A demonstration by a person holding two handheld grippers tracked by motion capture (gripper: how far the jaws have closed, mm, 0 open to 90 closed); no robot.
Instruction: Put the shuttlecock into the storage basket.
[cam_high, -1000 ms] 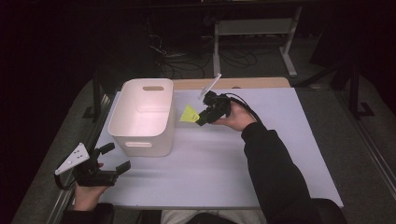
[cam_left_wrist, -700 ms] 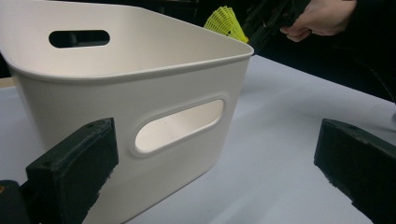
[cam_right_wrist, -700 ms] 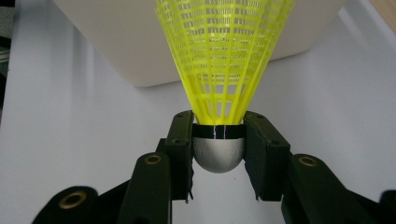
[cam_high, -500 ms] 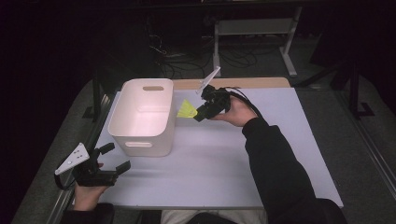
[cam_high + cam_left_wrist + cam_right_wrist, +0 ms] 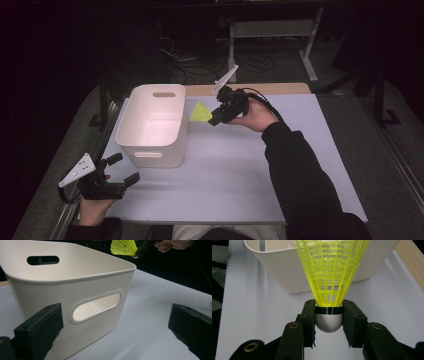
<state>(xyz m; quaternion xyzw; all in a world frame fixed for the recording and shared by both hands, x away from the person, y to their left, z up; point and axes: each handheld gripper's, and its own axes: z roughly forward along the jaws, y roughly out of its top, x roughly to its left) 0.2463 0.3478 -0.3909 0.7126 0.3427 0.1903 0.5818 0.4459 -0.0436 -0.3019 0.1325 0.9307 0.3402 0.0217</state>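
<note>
1. In the high view I see a pale lilac worktop (image 5: 235, 175) running from the near edge to a wooden strip at the far edge, with dark floor around it.
2. On the left half of the worktop stands a white bin (image 5: 155, 125), upright and open-topped, with an oval handle slot in its near wall and another in its far wall.
3. My left gripper (image 5: 117, 172) sits at the near left corner of the worktop, near the bin's near wall. In the left gripper view its jaws stand wide apart with nothing between them, the bin (image 5: 75, 297) just ahead.
4. My right gripper (image 5: 216, 119) is held above the worktop, just right of the bin's far right corner, pointing left toward it.
5. Its jaws are clamped on the grey rounded cork of a yellow shuttlecock (image 5: 329, 287). The mesh skirt fans out toward the bin (image 5: 287, 272), close to its rim but apart from it.
</note>
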